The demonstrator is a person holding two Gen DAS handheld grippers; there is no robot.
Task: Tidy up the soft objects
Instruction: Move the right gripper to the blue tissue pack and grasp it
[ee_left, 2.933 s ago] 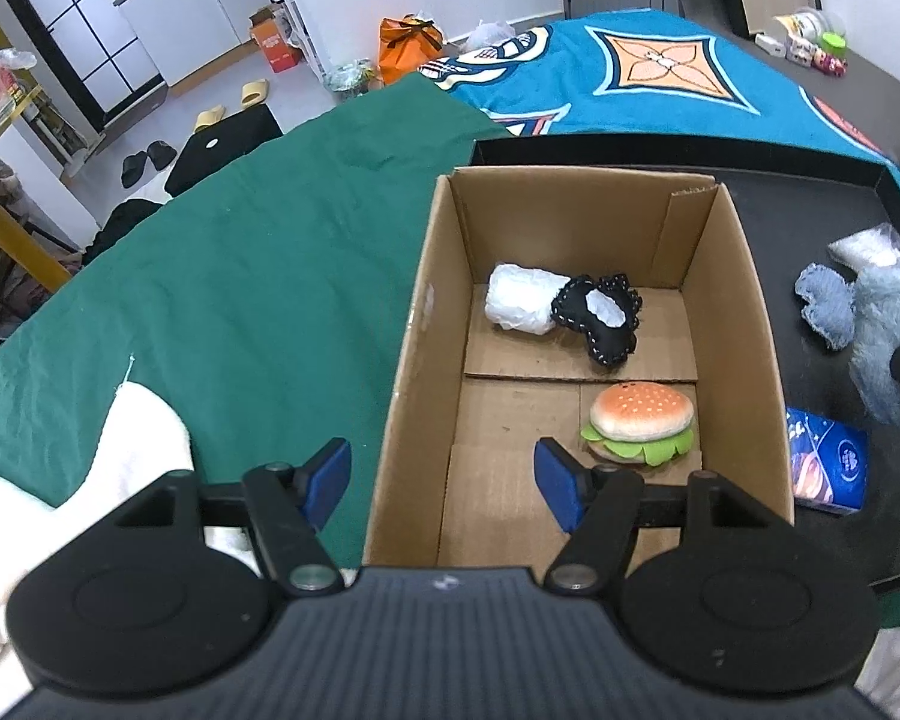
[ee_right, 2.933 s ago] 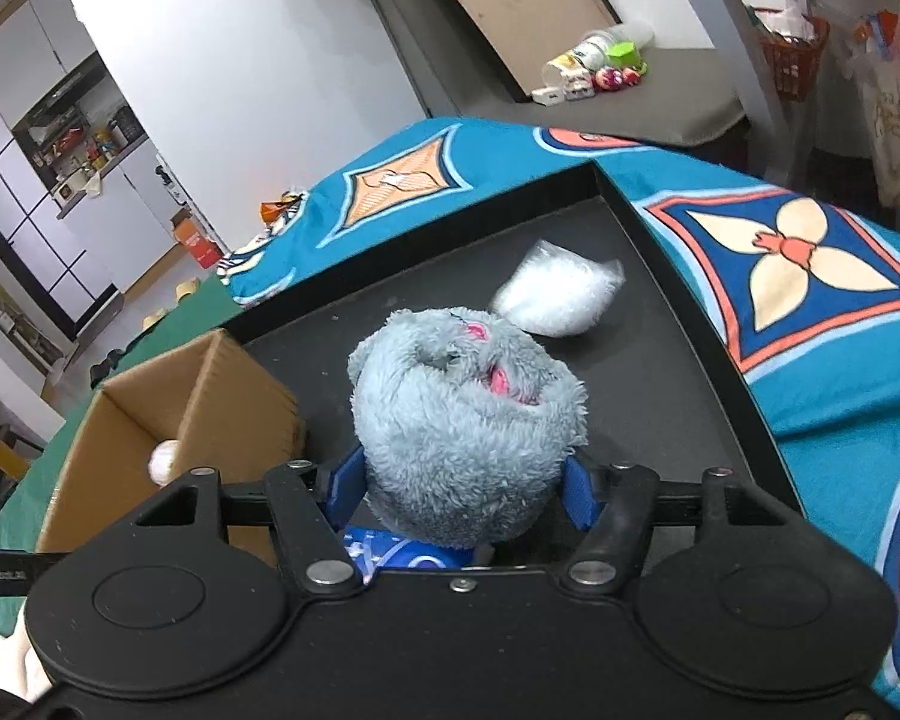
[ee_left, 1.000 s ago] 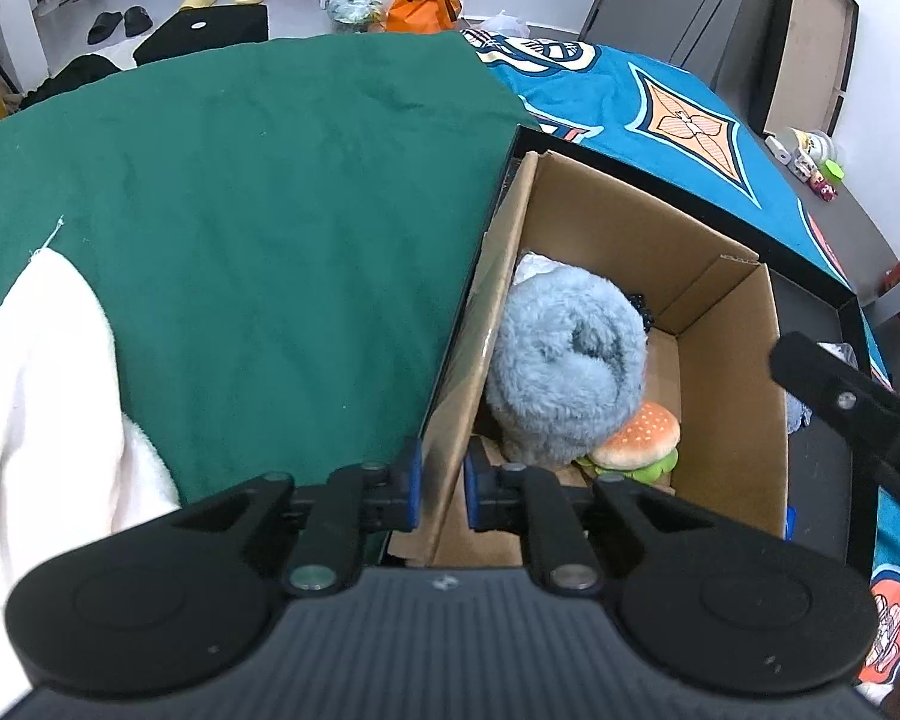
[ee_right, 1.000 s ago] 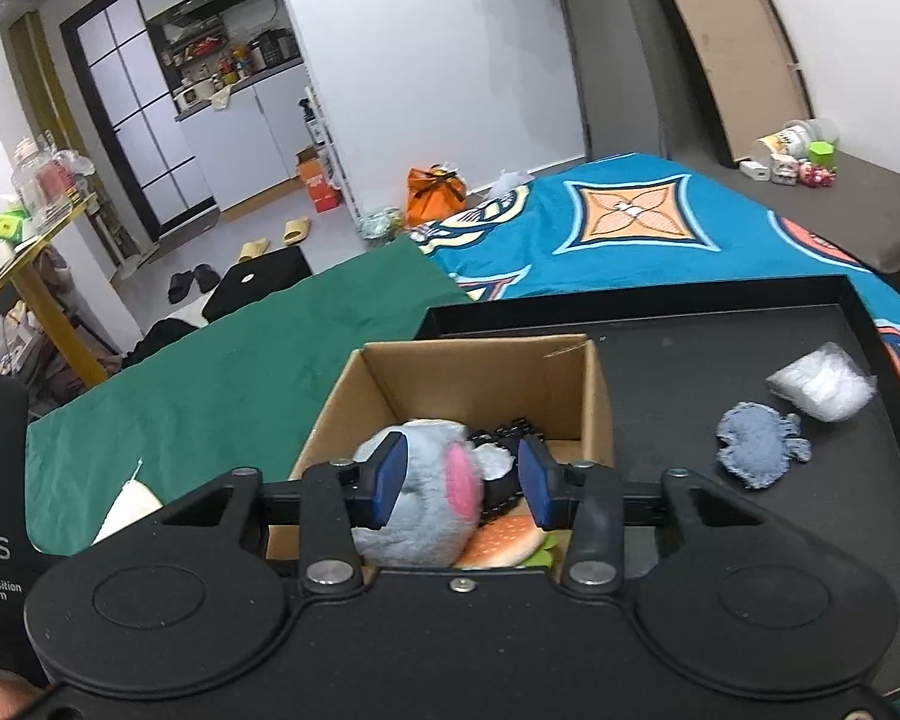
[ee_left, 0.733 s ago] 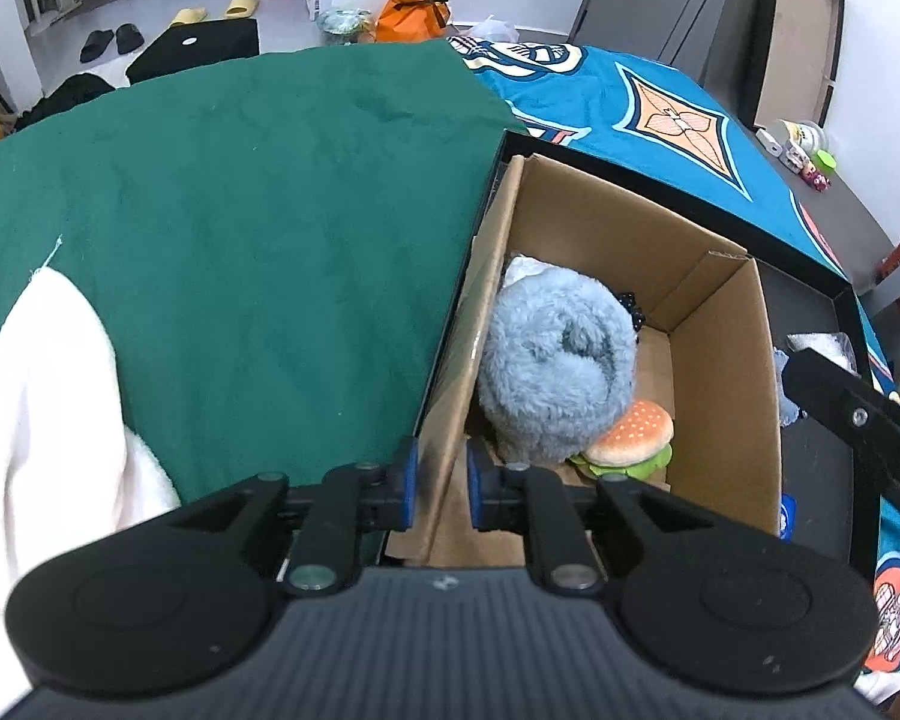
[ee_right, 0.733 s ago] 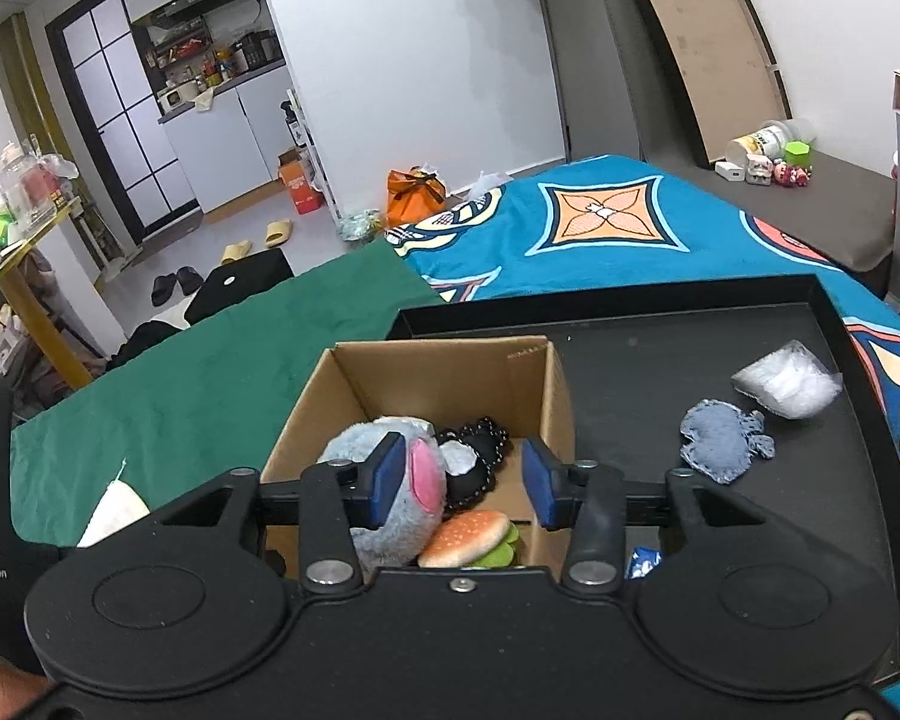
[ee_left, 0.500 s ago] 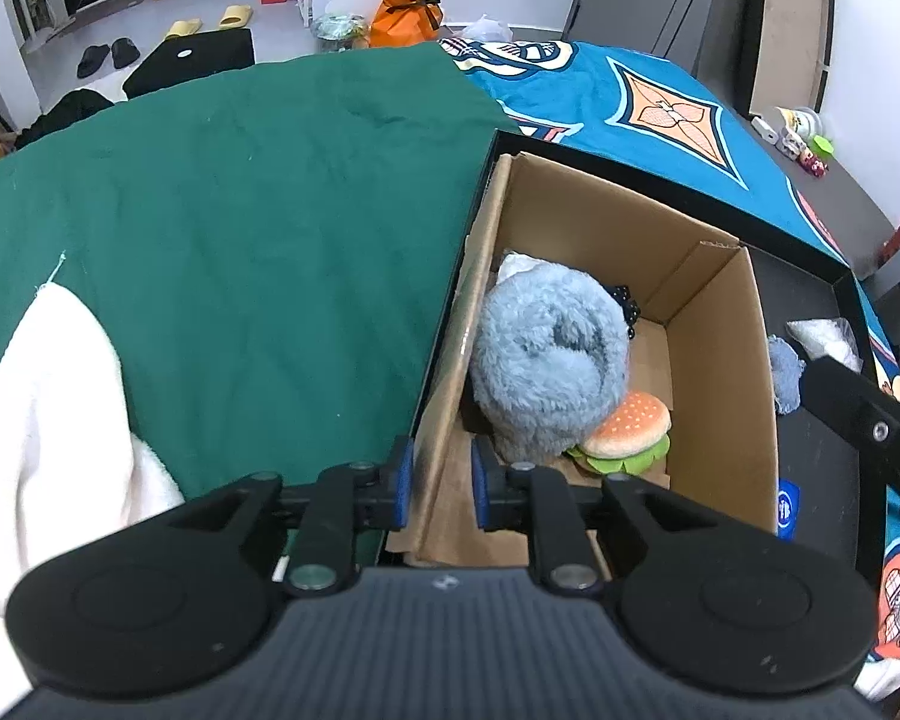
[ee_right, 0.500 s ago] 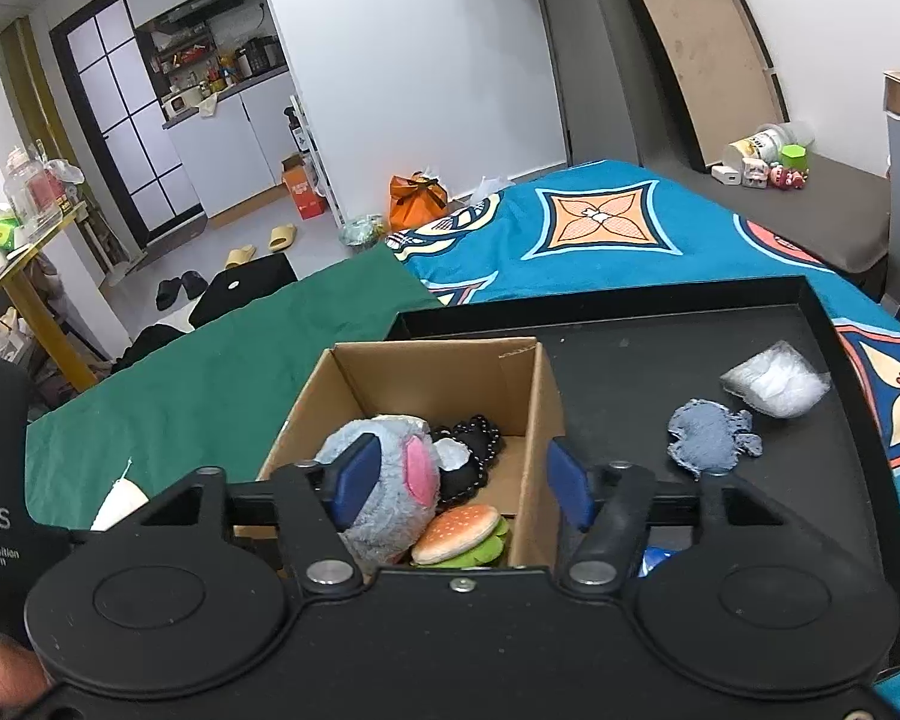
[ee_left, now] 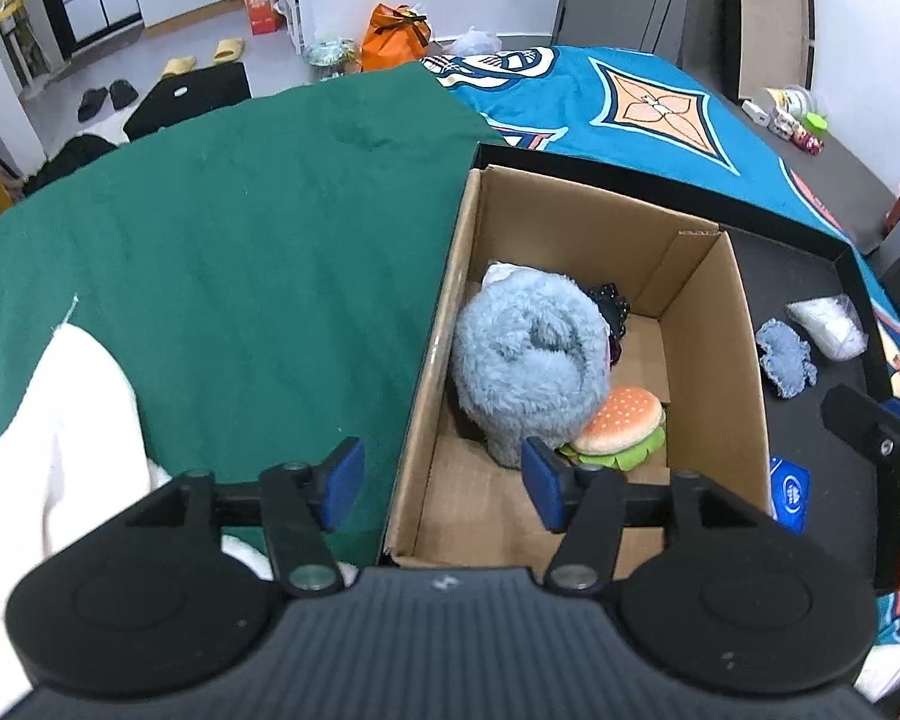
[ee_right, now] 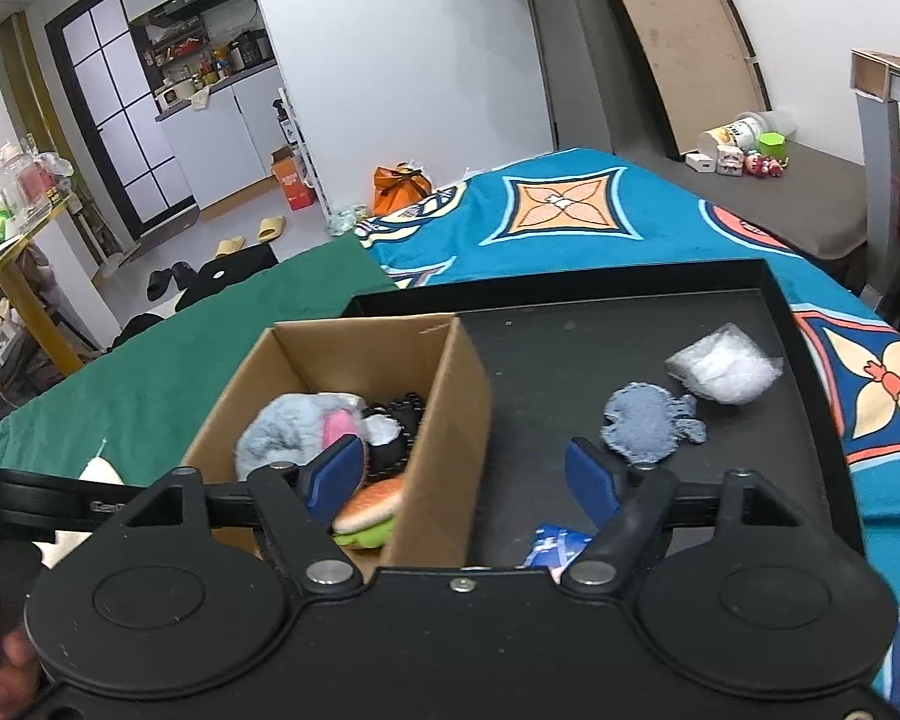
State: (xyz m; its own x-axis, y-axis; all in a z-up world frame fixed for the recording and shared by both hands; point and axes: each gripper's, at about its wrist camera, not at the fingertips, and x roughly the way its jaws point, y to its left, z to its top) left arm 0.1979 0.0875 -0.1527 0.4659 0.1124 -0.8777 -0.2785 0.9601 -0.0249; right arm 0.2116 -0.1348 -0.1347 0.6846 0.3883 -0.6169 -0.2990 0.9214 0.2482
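- The grey-blue plush toy (ee_left: 531, 366) is a rounded, shaggy lump with a pink patch, lying inside the cardboard box (ee_left: 711, 354) against its left wall.
- A plush hamburger (ee_left: 621, 429), with a speckled orange bun and scalloped green felt lettuce, leans against the plush toy on the box floor.
- Behind the plush toy, a black soft thing with beaded edging (ee_right: 399, 429) and something white are mostly hidden; what they are cannot be made out.
- The box, plain corrugated card with an open top, stands in a black tray (ee_right: 570, 354).
- On the tray's bare floor lie a flat blue-grey fuzzy piece (ee_right: 645, 420) and, just beside it, a crinkled clear bag of white stuffing (ee_right: 723, 369).
- A blue printed packet (ee_right: 555, 543) is half hidden under the right gripper (ee_right: 465, 477).
- The left gripper (ee_left: 441, 480) straddles the box's left wall without touching it, its blue-padded fingers opening.
- The right gripper's fingers are also opening, either side of the box's right wall, gripping nothing.
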